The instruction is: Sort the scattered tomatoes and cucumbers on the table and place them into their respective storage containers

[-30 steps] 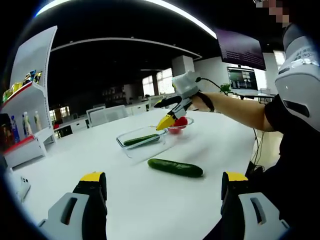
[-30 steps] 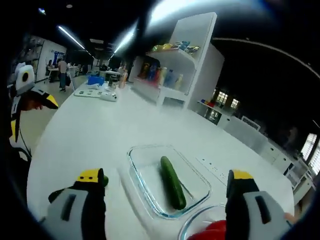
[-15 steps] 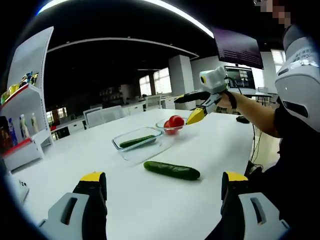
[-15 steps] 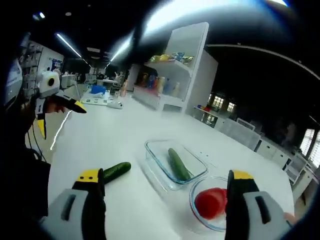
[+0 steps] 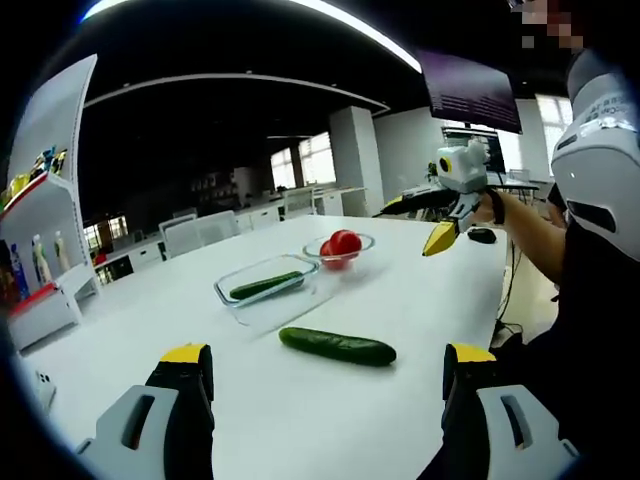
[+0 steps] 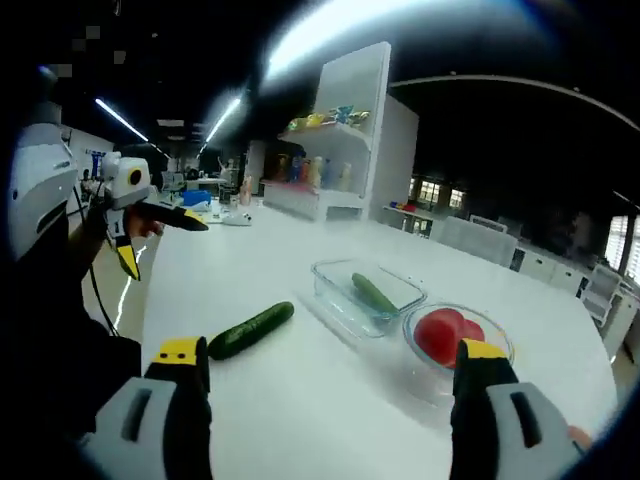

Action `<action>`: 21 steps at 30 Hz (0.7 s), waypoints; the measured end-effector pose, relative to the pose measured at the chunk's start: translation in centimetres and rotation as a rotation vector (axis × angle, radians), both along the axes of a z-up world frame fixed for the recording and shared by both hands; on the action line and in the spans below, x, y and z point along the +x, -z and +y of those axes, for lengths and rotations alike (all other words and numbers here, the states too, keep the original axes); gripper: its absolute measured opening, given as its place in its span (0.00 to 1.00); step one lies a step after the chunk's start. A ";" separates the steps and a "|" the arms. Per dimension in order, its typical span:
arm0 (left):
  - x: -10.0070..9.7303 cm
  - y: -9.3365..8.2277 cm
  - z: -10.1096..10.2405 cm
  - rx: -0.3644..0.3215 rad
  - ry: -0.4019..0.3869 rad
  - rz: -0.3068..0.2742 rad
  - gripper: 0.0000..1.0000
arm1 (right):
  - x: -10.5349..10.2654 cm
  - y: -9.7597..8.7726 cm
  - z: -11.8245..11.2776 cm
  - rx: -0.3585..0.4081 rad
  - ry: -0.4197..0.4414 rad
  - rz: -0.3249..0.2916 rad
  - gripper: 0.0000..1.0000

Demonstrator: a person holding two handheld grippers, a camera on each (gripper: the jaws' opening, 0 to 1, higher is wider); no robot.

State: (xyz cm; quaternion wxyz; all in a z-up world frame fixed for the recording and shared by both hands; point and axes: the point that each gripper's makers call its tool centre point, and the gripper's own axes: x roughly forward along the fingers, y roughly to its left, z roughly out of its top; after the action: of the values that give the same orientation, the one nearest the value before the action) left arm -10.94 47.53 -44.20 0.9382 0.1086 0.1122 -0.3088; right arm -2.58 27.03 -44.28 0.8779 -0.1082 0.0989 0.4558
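A loose dark green cucumber [image 5: 337,346] [image 6: 251,330] lies on the white table [image 5: 430,300]. Behind it a clear rectangular glass container [image 5: 262,287] [image 6: 366,297] holds another cucumber. A round glass bowl [image 5: 340,252] [image 6: 452,343] beside it holds red tomatoes [image 5: 340,246] [image 6: 445,335]. My left gripper [image 5: 325,375] is open above the near table, short of the loose cucumber, with nothing between its fingers. My right gripper [image 6: 332,375] is open and empty, drawn back from the bowl. It also appears as the right gripper [image 5: 428,222] held up off to the right of the bowl.
A white shelf unit [image 6: 340,130] with bottles and coloured items stands beyond the table. White chairs [image 5: 205,230] line the far side. The person's sleeve [image 5: 600,160] is at the right. Small items [image 6: 225,215] lie at the table's far end.
The right gripper has pulled back and away from the tomato bowl, to the right in the left gripper view. The left gripper has barely shifted.
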 end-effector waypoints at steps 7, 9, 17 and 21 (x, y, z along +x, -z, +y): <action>-0.2 0.3 -0.7 0.002 0.017 0.007 0.95 | -1.6 0.3 -1.1 0.066 0.025 0.023 0.97; -0.3 0.3 -0.7 0.005 0.017 0.009 0.95 | -1.5 0.2 -1.1 0.071 0.029 0.025 0.97; -0.4 0.4 -1.0 -0.001 0.020 0.010 0.95 | -1.8 0.5 -1.0 0.058 0.030 0.022 0.97; -0.4 0.4 -1.7 -0.022 0.030 0.014 0.95 | -1.9 0.5 -0.9 0.034 0.041 0.006 0.97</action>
State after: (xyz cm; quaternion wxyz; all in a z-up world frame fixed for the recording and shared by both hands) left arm -11.33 45.78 -44.62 0.9338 0.0980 0.1140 -0.3248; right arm -4.49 26.11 -44.82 0.8885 -0.0900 0.0963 0.4396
